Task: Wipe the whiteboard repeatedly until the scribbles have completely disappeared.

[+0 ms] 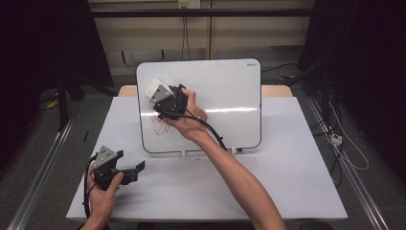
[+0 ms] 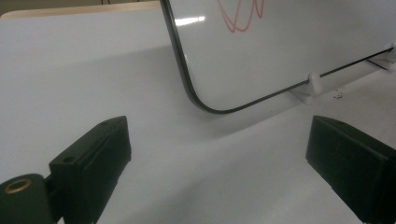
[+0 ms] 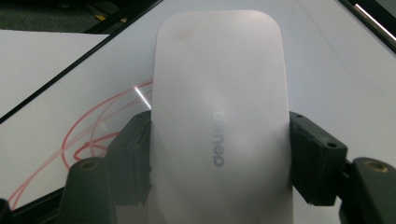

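A white whiteboard (image 1: pixel 225 96) stands tilted on small white feet on the table. Red scribbles (image 1: pixel 158 122) mark its left part. My right gripper (image 1: pixel 160 93) is shut on a white board eraser (image 1: pixel 155 87), which lies against the board's upper left, just above the scribbles. In the right gripper view the eraser (image 3: pixel 219 102) sits between both jaws, with the red lines (image 3: pixel 88 135) at its left. My left gripper (image 1: pixel 136 167) rests low on the table at the front left, open with nothing between its jaws. It faces the board's lower corner (image 2: pixel 205 105).
The white tabletop (image 1: pixel 268 182) spreads in front of and to the right of the board. A white stand foot (image 2: pixel 314 84) juts out under the board's lower edge. Cables (image 1: pixel 342 143) lie on the floor at the right, past the table edge.
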Motion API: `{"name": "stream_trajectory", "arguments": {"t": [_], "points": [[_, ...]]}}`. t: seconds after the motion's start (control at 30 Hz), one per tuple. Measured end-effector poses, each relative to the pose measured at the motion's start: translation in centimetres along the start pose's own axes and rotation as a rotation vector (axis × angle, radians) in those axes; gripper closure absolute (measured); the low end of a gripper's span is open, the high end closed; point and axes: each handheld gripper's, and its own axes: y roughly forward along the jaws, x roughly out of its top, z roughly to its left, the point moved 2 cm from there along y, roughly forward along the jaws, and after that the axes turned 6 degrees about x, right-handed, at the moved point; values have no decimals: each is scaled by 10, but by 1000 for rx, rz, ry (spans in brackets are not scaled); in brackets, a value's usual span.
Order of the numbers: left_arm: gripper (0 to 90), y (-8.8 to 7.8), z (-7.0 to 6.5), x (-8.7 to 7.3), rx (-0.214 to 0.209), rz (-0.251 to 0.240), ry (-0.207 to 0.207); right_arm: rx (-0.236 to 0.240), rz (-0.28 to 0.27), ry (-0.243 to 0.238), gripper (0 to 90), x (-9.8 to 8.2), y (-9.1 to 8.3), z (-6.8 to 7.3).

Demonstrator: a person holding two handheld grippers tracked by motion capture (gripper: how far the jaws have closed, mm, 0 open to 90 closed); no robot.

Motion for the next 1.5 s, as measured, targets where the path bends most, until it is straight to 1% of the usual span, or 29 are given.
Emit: {"name": "stream_trajectory", "arguments": {"t": [0.07, 0.17, 0.3, 0.37, 0.5, 0.6, 0.67, 0.73, 0.8, 0.83, 0.9, 0.93, 1.0, 1.2, 1.37, 1.4, 1.5], "points": [[66, 0, 0, 0, 1, 2, 0, 8, -2, -7, 317, -1, 0, 1], [66, 1, 0, 0, -2, 3, 1, 8, -1, -14, 317, -3, -2, 4], [66, 1, 0, 0, -1, 2, 0, 3, 1, -7, 317, -2, -2, 4], [67, 1, 1, 0, -2, 4, 1, 6, 4, -17, 317, -2, -2, 3], [76, 1, 0, -1, -4, 3, 1, 4, 2, -13, 317, -2, -1, 2], [75, 0, 0, 0, -4, -5, 0, -3, -1, -12, 317, -1, -2, 0], [74, 0, 0, -1, -2, -1, 0, -9, -4, -6, 317, 0, -2, -3], [74, -1, 1, -1, -1, 0, 1, -13, -9, 14, 317, 1, -2, -7], [73, -1, 1, -1, -1, 0, 1, -17, -8, 14, 317, 2, -1, -10], [73, -1, 1, -1, 0, -1, 0, -10, -1, 18, 316, 2, -1, -11], [73, 0, 1, -1, -2, 1, 3, -9, 4, 11, 317, 3, -1, -12], [73, 0, 1, -1, -3, 0, 0, -16, 1, 11, 316, 4, -1, -13], [73, 0, 1, -1, -2, 0, 1, -24, -4, 26, 317, 5, -1, -14], [72, 0, 1, -1, 0, 0, -1, -38, -5, 15, 316, 5, -1, -11], [72, 0, 0, -1, -1, 1, 3, -40, -6, 17, 316, 4, -1, -9], [73, 0, 0, -1, -1, 1, 3, -37, -2, 8, 316, 4, -1, -9], [72, 0, 0, -1, -2, -1, 2, -31, -1, 2, 316, 2, -1, -5]]}}
